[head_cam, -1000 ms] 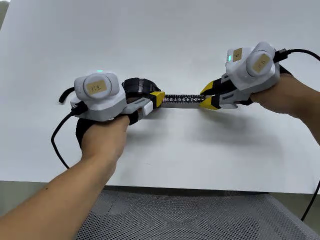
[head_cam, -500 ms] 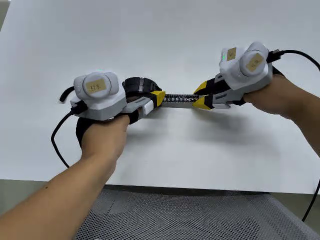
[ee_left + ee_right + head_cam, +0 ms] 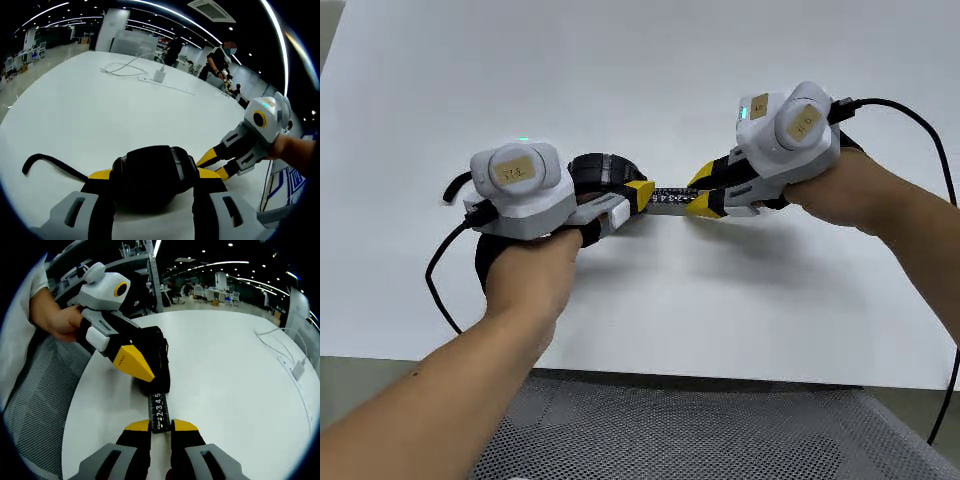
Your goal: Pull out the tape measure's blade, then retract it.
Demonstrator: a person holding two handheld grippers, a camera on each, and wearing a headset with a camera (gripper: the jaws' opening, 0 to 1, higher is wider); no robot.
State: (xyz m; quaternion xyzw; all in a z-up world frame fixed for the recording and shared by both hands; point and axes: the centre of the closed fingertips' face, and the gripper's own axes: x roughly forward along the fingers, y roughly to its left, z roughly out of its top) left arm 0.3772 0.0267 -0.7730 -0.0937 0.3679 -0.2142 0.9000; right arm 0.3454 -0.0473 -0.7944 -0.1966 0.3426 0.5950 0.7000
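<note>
Head view: my left gripper [image 3: 625, 200] has its jaws clamped on the tape measure [image 3: 600, 172], centre frame over the white surface [image 3: 650, 300]. A short blade [image 3: 668, 197] runs to my right gripper [image 3: 702, 192].
Left gripper view: case gripped, lower centre.
Right gripper view: jaws pinch the blade tip, bottom centre.
Little blade is out; I judge the task unfinished.

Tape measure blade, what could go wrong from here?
1. The right gripper pinches only the end of the blade. If it slips, the blade may snap back into the tape measure case.
2. The left gripper clamps the rounded case by its sides, so a sideways tug could twist it loose.
3. Little blade shows between the two grippers' yellow tips, so they might bump.
</note>
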